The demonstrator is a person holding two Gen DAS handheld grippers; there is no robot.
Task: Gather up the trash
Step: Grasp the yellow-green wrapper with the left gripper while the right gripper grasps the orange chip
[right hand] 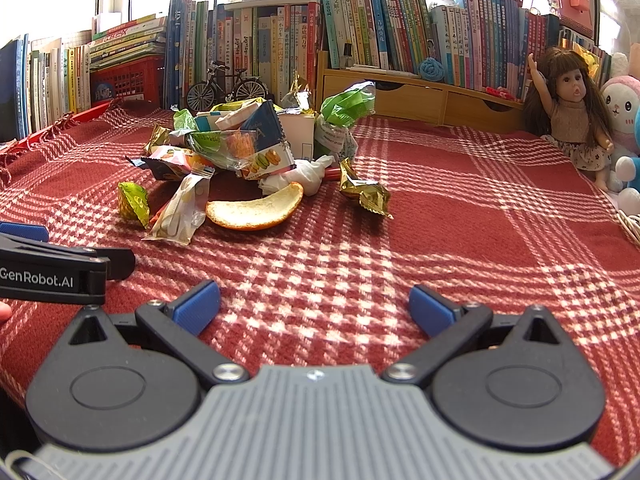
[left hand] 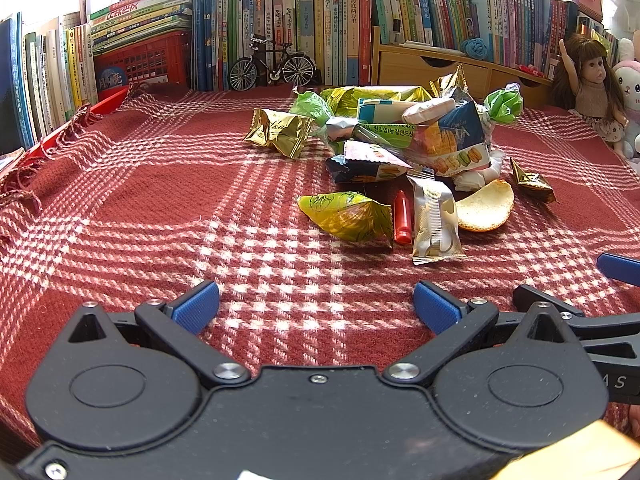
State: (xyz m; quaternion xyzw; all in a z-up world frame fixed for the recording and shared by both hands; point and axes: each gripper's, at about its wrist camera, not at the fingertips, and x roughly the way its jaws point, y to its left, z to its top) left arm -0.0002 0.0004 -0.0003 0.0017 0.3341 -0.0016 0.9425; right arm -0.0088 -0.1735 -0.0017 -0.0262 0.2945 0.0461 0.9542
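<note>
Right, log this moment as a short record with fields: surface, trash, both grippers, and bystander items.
surface: red and white plaid cloth
trash pile: heap of snack wrappers, middle of the cloth
loose pieces: orange peel, silver sachet, red tube, green-yellow wrapper, gold wrapper
left gripper: open, empty, short of the trash
right gripper: open, empty, over bare cloth
not trash: doll, model bicycle, books behind
collection bin: none in view

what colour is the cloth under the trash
Red with a white plaid pattern; the right wrist view shows the widest bare stretch of it.
</note>
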